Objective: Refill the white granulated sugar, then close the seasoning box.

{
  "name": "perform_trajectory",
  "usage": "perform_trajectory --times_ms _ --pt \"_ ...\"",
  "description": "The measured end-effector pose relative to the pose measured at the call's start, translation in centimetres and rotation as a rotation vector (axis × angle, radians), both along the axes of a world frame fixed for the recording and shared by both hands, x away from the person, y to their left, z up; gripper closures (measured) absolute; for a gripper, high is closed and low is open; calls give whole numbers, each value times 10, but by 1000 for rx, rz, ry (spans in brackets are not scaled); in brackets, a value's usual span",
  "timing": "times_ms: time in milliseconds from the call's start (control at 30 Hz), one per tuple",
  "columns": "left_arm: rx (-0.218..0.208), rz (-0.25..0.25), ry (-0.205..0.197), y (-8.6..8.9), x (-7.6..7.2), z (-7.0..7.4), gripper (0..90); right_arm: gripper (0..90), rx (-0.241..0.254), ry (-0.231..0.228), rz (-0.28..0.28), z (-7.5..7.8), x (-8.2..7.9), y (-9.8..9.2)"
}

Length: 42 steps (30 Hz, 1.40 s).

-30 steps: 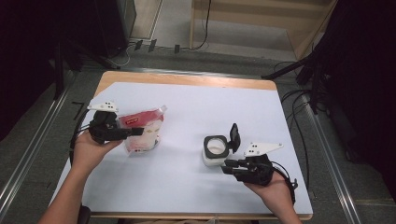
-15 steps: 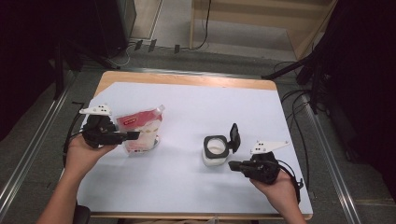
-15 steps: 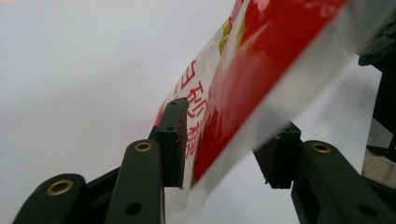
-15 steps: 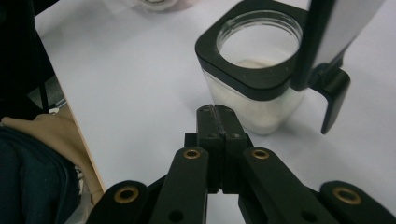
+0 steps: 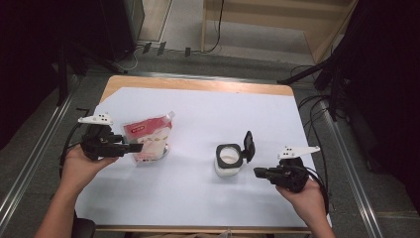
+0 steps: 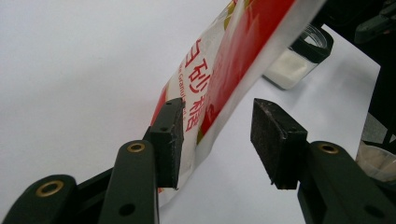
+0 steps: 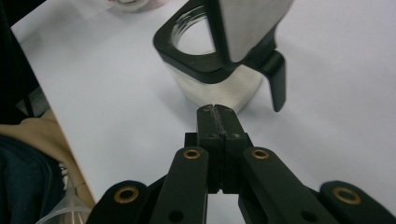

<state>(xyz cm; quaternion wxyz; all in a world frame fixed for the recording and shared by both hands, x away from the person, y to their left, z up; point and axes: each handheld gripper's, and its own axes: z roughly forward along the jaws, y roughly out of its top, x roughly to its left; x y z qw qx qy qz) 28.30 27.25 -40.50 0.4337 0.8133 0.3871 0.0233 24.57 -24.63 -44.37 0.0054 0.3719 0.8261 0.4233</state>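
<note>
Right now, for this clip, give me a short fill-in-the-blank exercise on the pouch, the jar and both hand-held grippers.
1. The jaws of the left hand-held gripper stand ____ around the pouch's edge.
2. The right hand-held gripper has its jaws ____, with nothing between them.
3. The jar's flip lid stands ____.
4. The pouch's printing is mainly ____.

Missing words: open; shut; open; red
</note>
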Motion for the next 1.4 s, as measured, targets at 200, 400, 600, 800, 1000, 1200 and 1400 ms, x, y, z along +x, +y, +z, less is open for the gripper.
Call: perform_trajectory --times_ms 200,400,600,800,1000,1200,1400 --pt "-11 16 17 4 -1 -1 542 900 14 -2 -112 1 13 -8" --pt "18 7 26 6 -1 -3 537 900 24 -20 -124 3 21 -4" --pt "25 4 33 8 -3 -3 528 900 21 -33 -120 6 25 5" --pt "33 12 35 13 -6 -4 526 900 35 -27 -136 9 31 6" --pt "19 32 31 20 -7 -3 523 900 50 -36 -129 12 36 10" --pt "30 43 38 30 -10 -4 510 900 48 -37 -118 13 35 14" --pt "24 65 41 39 -10 -6 510 900 47 -39 -117 14 35 16"
